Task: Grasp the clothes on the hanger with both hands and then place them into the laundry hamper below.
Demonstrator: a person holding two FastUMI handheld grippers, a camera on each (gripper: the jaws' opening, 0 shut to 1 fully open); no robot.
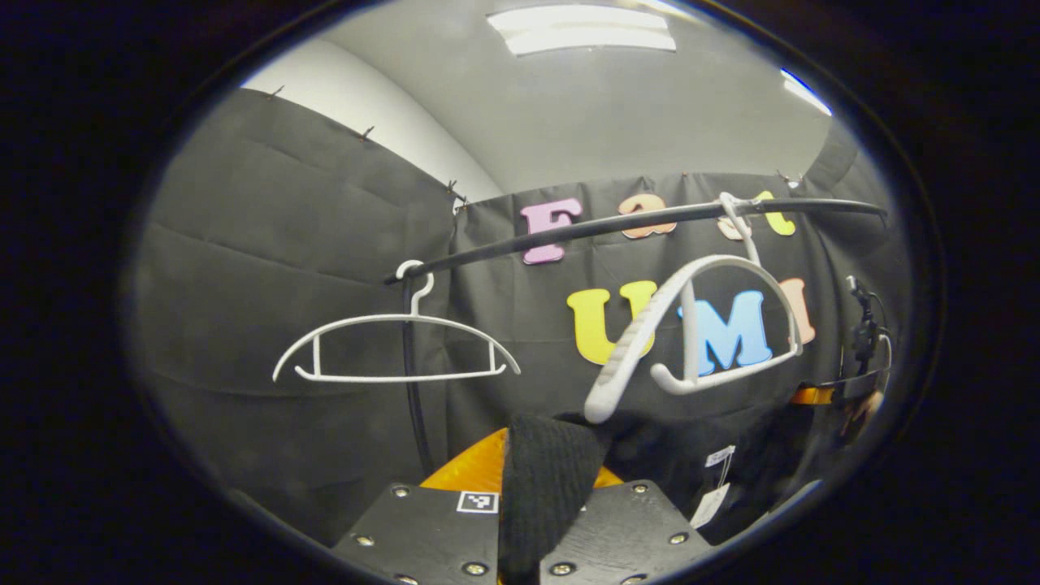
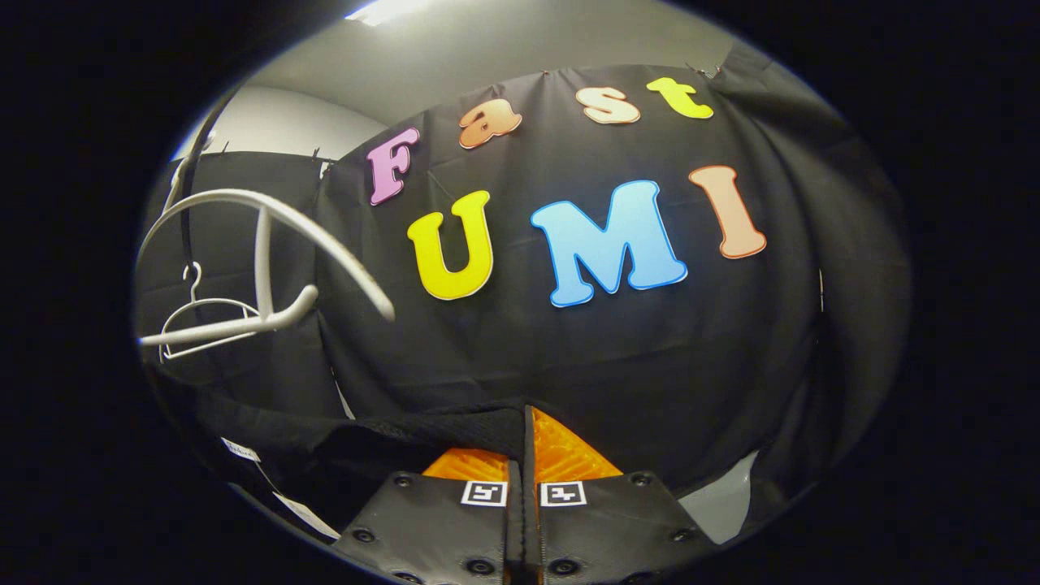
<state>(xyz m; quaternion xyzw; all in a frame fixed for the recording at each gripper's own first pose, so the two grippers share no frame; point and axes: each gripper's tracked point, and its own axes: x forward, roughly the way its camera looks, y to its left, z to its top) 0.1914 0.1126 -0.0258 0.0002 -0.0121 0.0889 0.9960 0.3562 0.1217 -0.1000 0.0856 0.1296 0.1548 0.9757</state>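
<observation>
The black knit garment (image 1: 546,479) hangs slack below the tilted white hanger (image 1: 691,325), pinched by the left hand-held gripper (image 1: 532,520); the right hand-held gripper (image 2: 524,487) clamps its thin edge.

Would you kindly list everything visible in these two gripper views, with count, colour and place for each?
Hangers: two, white, on the rail; a bare one farther along, a nearer tilted one, also bare.
Rail: one, black, running across in front of the cloth wall.
Garment: one, black knit, off the hanger, stretched between the two grippers, white tags hanging from it.
Ceiling lights: two, white, overhead.
Left gripper: shut on the garment's thick fold.
Right gripper: shut on the garment's thin edge.
</observation>
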